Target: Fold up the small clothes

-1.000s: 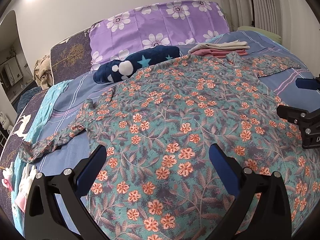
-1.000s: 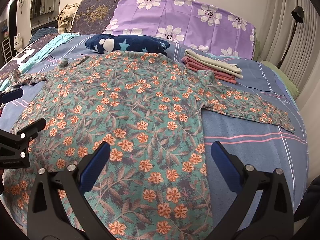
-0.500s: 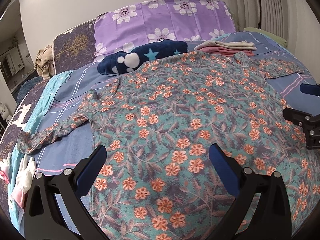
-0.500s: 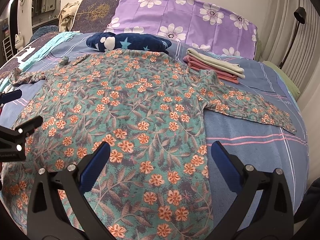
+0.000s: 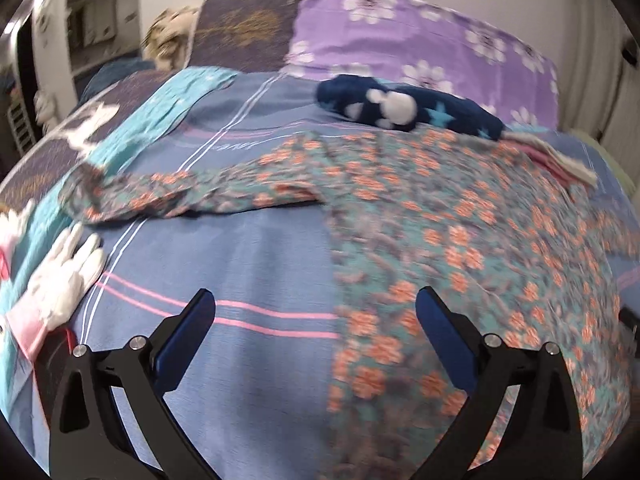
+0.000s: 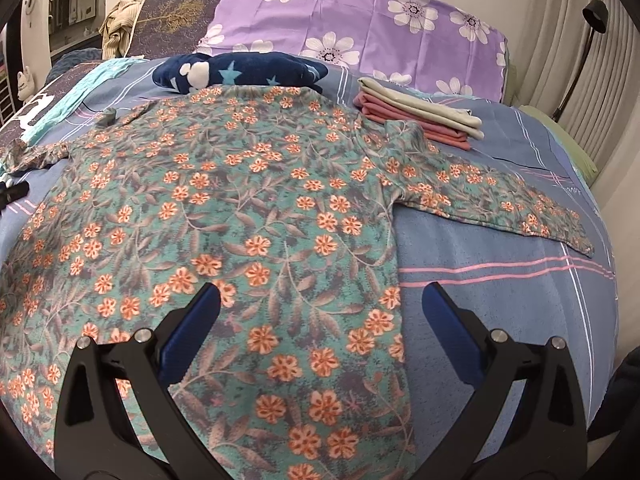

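A teal long-sleeved top with orange flowers (image 6: 248, 208) lies flat on the bed, both sleeves spread out. In the blurred left wrist view its left sleeve (image 5: 188, 196) stretches across the blue sheet, and its side edge (image 5: 336, 308) runs between my fingers. My left gripper (image 5: 316, 332) hangs open above that edge, nothing in it. My right gripper (image 6: 320, 320) hovers open above the top's right side edge near the hem, empty. The right sleeve (image 6: 500, 204) lies out to the right.
A stack of folded pink and beige clothes (image 6: 416, 116) sits behind the top. A navy star-patterned blanket roll (image 6: 240, 72) and a purple flowered pillow (image 6: 360, 28) lie at the head. White gloves (image 5: 68, 268) rest at the left. A lamp (image 6: 592, 16) stands right.
My left gripper has swung left, from over the top's middle to its left side edge and sleeve, and its view is now blurred. My right gripper has barely moved.
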Tool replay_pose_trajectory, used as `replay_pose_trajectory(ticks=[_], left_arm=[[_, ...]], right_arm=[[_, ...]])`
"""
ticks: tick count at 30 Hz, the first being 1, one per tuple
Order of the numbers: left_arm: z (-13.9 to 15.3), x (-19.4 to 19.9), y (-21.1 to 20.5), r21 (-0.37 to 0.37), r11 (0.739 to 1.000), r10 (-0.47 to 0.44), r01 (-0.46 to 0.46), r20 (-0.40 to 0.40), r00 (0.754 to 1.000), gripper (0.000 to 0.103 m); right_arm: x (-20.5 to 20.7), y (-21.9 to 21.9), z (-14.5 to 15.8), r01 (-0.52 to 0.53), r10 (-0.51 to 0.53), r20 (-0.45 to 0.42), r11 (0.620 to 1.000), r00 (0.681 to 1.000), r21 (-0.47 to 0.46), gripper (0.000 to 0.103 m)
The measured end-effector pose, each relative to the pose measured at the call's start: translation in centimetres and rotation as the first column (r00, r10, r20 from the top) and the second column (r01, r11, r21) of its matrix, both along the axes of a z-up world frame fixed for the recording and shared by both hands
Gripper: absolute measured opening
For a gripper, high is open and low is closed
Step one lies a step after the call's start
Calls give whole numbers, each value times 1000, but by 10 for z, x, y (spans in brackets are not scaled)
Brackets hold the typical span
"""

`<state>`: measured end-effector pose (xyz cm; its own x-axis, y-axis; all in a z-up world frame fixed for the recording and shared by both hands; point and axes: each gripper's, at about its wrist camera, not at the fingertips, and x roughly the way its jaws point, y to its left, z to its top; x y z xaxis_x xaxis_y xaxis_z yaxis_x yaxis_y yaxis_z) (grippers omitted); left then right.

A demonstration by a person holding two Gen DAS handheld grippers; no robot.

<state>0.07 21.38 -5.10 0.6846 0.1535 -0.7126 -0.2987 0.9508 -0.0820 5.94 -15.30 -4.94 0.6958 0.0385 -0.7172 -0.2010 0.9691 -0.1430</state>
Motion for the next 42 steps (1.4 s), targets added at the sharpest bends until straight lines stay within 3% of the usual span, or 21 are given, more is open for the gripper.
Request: replay_pose_trajectory(ticks=[3, 5, 6, 10, 12, 15, 18, 21, 23, 24, 26, 27, 28, 31, 35, 38, 40, 42], left_arm=[[-4, 3, 46, -128, 989, 79, -76, 14, 997, 85], [-6, 8, 82, -222, 965, 147, -138, 23, 989, 70], [-7, 9, 99, -260, 951, 182, -169, 26, 983, 67], [-15, 16, 163, -387, 866, 346, -316, 8, 938, 63], [-23, 18, 192, -436, 812, 422, -388, -21, 906, 63], [-39, 20, 229, -529, 709, 520, -466, -54, 852, 63], [-43, 22, 249, -565, 656, 580, -501, -48, 813, 63], [-44, 25, 264, -559, 627, 629, -542, -46, 776, 59], [-46, 28, 272, -528, 627, 645, -572, -59, 762, 8], [-46, 28, 273, -519, 626, 650, -581, -63, 757, 4], [-41, 29, 272, -519, 637, 647, -570, -42, 761, 3], [-34, 32, 269, -503, 662, 635, -555, -17, 773, 3], [-24, 35, 260, -475, 696, 616, -538, 11, 787, 3], [22, 60, 219, -382, 828, 488, -410, 133, 863, 3], [78, 103, 134, -283, 946, 235, -160, 258, 937, 3], [104, 135, 44, -198, 977, -9, 72, 304, 953, 4], [107, 147, -16, -147, 968, -153, 204, 303, 941, 4], [97, 158, -81, -109, 935, -297, 339, 283, 912, 4]], right_arm=[[3, 1, -2, 4, -4, -7, 1000, 1000, -7, 101], [4, 1, -3, 6, -6, -9, 1000, 1000, -16, 101], [6, 1, -4, 8, -9, -9, 1000, 1000, -21, 101], [10, 1, -3, 25, -26, -9, 999, 1000, -30, 101], [13, 0, -4, 36, -36, -11, 999, 999, -33, 101], [18, -1, -7, 48, -49, -23, 998, 999, -45, 101], [21, 2, -9, 47, -49, -32, 997, 998, -59, 101], [23, 7, -9, 35, -37, -29, 997, 999, -73, 101], [24, 10, -9, 28, -30, -27, 997, 999, -74, 101], [25, 12, -9, 25, -27, -26, 997, 999, -74, 101], [26, 12, -9, 22, -24, -26, 997, 999, -72, 101], [27, 13, -9, 23, -25, -28, 997, 999, -73, 101], [28, 13, -10, 24, -26, -31, 997, 999, -73, 101], [31, 11, -12, 28, -30, -38, 997, 999, -66, 101], [30, 7, -13, 33, -35, -37, 998, 999, -47, 101], [30, 0, -15, 45, -47, -43, 998, 998, -35, 101], [31, -7, -17, 63, -64, -48, 998, 997, -28, 101], [32, -15, -17, 84, -85, -51, 996, 995, -18, 101]])
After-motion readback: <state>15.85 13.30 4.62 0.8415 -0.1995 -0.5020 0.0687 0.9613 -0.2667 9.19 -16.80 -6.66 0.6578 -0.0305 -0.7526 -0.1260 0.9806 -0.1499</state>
